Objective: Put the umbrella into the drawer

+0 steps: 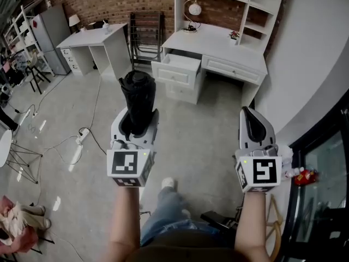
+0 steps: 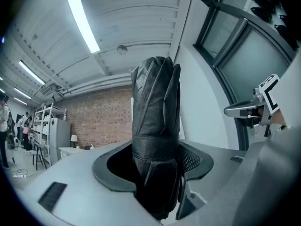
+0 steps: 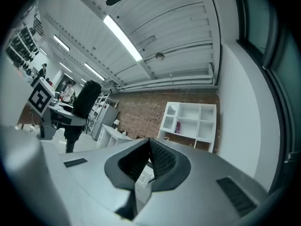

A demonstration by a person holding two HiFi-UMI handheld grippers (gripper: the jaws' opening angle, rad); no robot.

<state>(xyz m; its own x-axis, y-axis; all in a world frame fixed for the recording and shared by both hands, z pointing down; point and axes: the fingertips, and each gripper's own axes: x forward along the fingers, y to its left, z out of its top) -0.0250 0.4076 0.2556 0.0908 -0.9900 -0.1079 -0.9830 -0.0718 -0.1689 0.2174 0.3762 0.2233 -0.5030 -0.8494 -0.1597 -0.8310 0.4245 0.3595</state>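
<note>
A folded black umbrella (image 1: 138,100) stands upright between the jaws of my left gripper (image 1: 136,125), which is shut on it; in the left gripper view the umbrella (image 2: 155,135) fills the gap between the pads. My right gripper (image 1: 252,123) is held level to the right, shut with nothing in it, its pads meeting at the tips (image 3: 146,147). Ahead stands a white desk (image 1: 218,48) with its left top drawer (image 1: 177,69) pulled open. The drawer's inside looks bare from here.
A second white desk (image 1: 94,42) stands at the far left by a brick wall, with folding chairs (image 1: 146,34) between the desks. Cables and a power strip (image 1: 82,136) lie on the grey floor to the left. A glass door (image 1: 322,168) runs along the right.
</note>
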